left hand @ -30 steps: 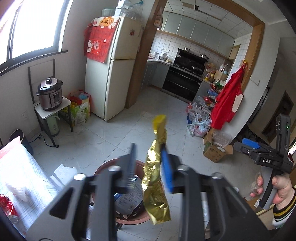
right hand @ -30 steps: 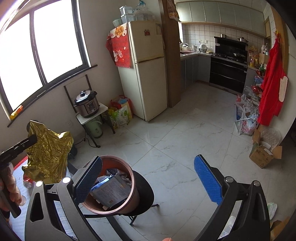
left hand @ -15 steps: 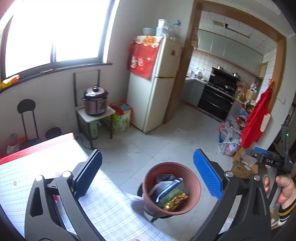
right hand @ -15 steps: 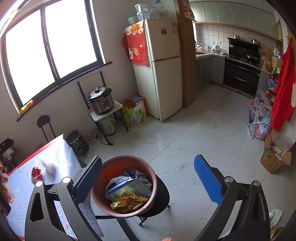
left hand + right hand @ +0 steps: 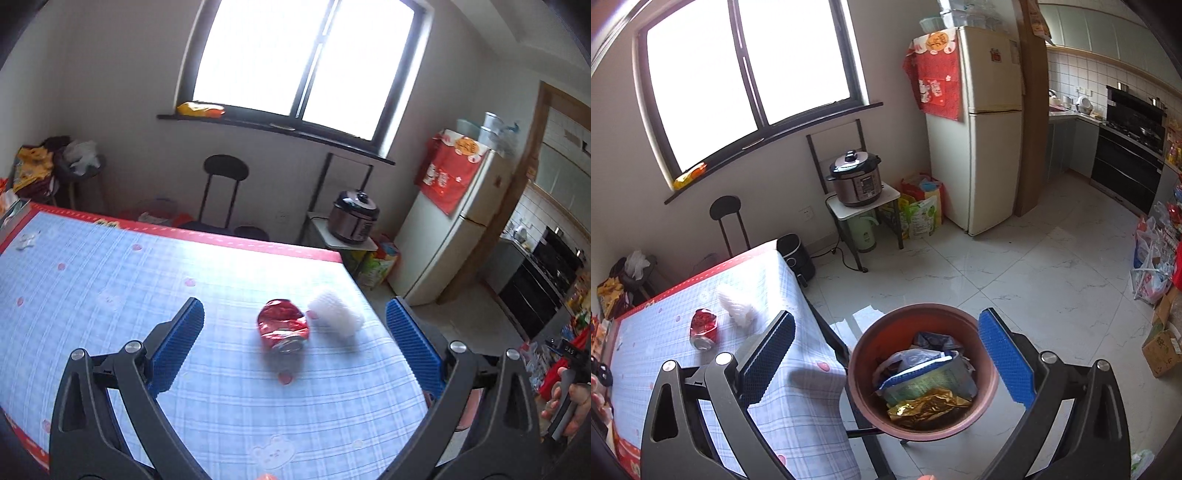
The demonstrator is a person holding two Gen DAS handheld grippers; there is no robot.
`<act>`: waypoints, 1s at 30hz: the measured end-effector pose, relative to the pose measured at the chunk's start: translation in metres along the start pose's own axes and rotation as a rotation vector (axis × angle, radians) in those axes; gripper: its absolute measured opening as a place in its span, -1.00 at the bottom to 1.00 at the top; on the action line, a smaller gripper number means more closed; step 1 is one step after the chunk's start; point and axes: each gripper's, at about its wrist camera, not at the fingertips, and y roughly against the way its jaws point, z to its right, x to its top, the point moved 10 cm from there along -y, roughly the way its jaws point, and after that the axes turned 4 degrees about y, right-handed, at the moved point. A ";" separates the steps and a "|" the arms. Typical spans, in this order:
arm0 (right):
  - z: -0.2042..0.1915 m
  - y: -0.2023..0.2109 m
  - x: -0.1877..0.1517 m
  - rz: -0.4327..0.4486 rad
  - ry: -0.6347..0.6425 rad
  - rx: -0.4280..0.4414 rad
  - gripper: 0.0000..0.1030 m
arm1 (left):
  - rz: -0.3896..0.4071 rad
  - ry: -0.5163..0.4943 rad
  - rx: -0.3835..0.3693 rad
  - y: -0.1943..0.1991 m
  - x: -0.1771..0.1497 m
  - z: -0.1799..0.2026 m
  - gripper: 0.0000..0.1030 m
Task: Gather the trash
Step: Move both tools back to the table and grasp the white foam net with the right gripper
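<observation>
the left gripper (image 5: 293, 338) was spread wide with nothing in it, its jaws having just been opening, pointed at a crushed red can (image 5: 283, 328) on the checked tablecloth (image 5: 110, 280) with a white crumpled wad (image 5: 335, 317) right beside it. right gripper (image 5: 886, 352) also gaped empty over the brown bin (image 5: 864, 373), gold wrapper (image 5: 929, 406) lying inside on top

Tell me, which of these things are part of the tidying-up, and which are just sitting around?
Part of the job:
crushed red drink can
crumpled white tissue wad
round brown bin
gold foil wrapper inside the bin

Just lying about:
silver pressure cooker
cream fridge
black round-backed chair
</observation>
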 end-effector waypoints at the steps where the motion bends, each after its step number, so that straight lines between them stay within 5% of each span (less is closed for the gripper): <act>1: -0.011 -0.003 0.002 -0.005 0.011 0.013 0.89 | -0.008 0.022 0.010 0.002 -0.001 -0.015 0.89; 10: -0.093 -0.038 0.001 -0.076 0.108 0.083 0.89 | -0.086 0.111 0.046 -0.019 -0.025 -0.084 0.89; 20: -0.233 -0.135 -0.001 -0.108 0.454 0.196 0.87 | -0.094 0.223 0.147 -0.030 -0.034 -0.178 0.72; 26: -0.314 -0.226 -0.018 -0.187 0.578 0.265 0.44 | -0.105 0.317 0.271 -0.003 -0.045 -0.254 0.62; 30: -0.334 -0.279 -0.034 -0.278 0.532 0.261 0.16 | -0.106 0.353 0.344 0.021 -0.053 -0.296 0.60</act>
